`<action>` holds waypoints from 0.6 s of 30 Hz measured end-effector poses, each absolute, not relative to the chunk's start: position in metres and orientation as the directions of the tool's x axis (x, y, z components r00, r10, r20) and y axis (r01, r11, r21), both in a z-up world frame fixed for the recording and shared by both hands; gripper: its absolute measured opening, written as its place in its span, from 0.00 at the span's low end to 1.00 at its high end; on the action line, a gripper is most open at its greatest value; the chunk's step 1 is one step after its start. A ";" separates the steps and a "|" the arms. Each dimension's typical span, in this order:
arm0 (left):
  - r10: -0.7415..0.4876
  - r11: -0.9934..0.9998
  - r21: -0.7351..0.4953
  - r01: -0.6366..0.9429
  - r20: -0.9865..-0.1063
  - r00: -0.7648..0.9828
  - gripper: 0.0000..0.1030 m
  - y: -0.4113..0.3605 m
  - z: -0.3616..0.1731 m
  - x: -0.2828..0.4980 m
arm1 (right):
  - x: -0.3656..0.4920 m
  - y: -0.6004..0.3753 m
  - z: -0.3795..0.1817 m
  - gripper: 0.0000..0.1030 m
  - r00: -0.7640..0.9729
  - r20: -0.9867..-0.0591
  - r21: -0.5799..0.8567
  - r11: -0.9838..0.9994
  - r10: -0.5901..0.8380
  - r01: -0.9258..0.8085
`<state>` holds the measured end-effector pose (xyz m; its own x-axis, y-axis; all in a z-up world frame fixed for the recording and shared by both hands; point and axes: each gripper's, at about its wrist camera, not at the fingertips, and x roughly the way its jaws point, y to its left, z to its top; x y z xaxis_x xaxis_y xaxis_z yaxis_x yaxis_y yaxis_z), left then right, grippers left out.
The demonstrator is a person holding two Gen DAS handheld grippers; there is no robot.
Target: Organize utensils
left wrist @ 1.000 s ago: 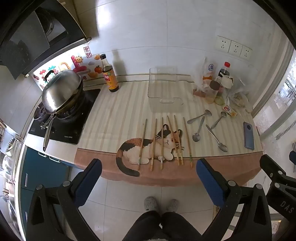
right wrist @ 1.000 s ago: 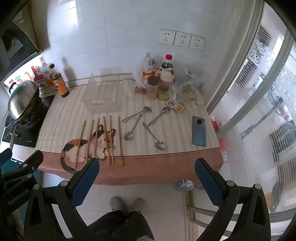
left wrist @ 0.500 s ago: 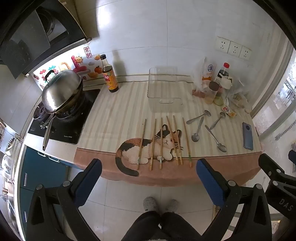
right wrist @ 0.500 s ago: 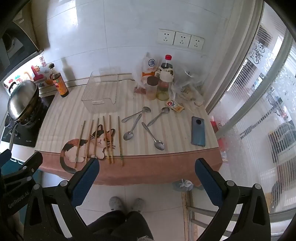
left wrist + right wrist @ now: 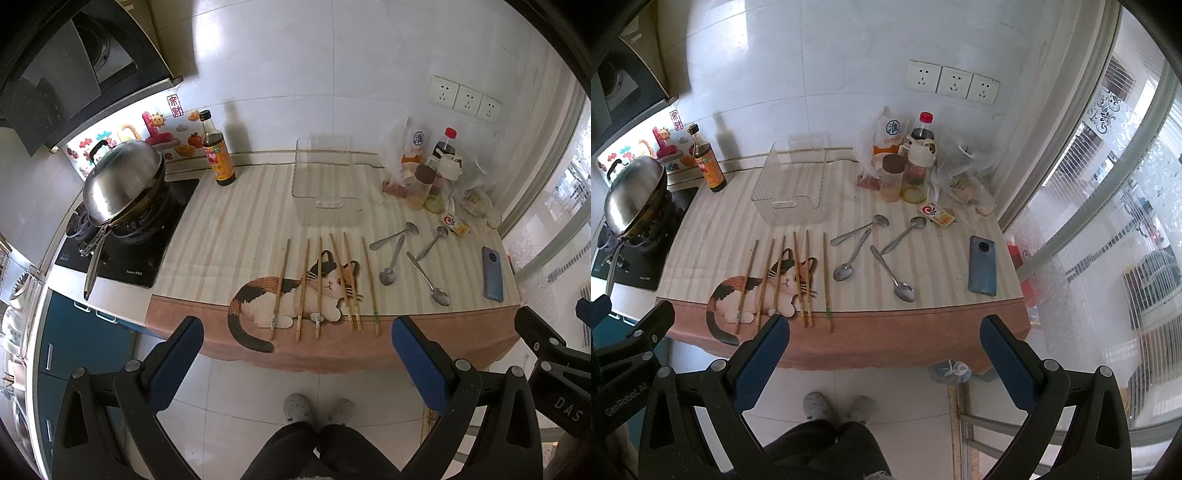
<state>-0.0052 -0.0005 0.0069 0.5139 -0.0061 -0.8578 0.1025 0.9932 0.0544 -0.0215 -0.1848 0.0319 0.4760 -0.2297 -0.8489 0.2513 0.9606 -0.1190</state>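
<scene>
Several wooden chopsticks lie side by side on the cat-print cloth near the counter's front edge; they also show in the right wrist view. Several metal spoons lie scattered to their right, and show in the right wrist view. A clear plastic bin stands behind them, empty, also in the right wrist view. My left gripper is open and empty, held back from the counter above the floor. My right gripper is open and empty, likewise in front of the counter edge.
A wok sits on the stove at left beside a sauce bottle. Bottles, jars and bags crowd the back right. A blue phone lies at the right edge. My feet stand on the tiled floor.
Both grippers have drifted very slightly; the view of the counter shifts a little. Nothing on the counter has moved.
</scene>
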 end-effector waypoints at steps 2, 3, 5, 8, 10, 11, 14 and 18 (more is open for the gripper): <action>-0.006 0.993 0.054 0.101 -0.858 0.514 1.00 -0.001 0.007 -0.005 | -0.021 -0.184 0.032 1.00 0.475 -0.849 -0.121 0.960 -0.232 0.252; -0.006 0.993 0.054 0.102 -0.858 0.514 1.00 -0.001 0.007 -0.005 | -0.021 -0.185 0.032 1.00 0.475 -0.849 -0.121 0.960 -0.232 0.251; -0.007 0.993 0.054 0.102 -0.857 0.515 1.00 -0.001 0.007 -0.006 | -0.021 -0.186 0.032 1.00 0.475 -0.849 -0.122 0.960 -0.232 0.252; -0.007 0.993 0.053 0.102 -0.857 0.515 1.00 0.000 0.006 -0.005 | -0.022 -0.186 0.032 1.00 0.476 -0.848 -0.123 0.960 -0.234 0.252; -0.006 0.993 0.054 0.102 -0.857 0.515 1.00 -0.001 0.007 -0.006 | -0.021 -0.187 0.031 1.00 0.475 -0.849 -0.123 0.960 -0.233 0.251; -0.007 0.993 0.053 0.103 -0.857 0.515 1.00 0.000 0.006 -0.005 | -0.021 -0.187 0.032 1.00 0.473 -0.850 -0.123 0.960 -0.232 0.251; -0.007 0.993 0.053 0.102 -0.857 0.516 1.00 0.000 0.006 -0.006 | -0.021 -0.187 0.032 1.00 0.473 -0.850 -0.123 0.960 -0.233 0.251; -0.007 0.993 0.053 0.101 -0.856 0.517 1.00 -0.004 0.008 -0.005 | -0.021 -0.187 0.032 1.00 0.473 -0.850 -0.124 0.960 -0.234 0.251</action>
<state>-0.0048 -0.0038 0.0077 0.5172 -0.0071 -0.8559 0.1014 0.9934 0.0530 -0.0215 -0.1871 0.0322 0.4729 -0.2336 -0.8496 0.2508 0.9600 -0.1244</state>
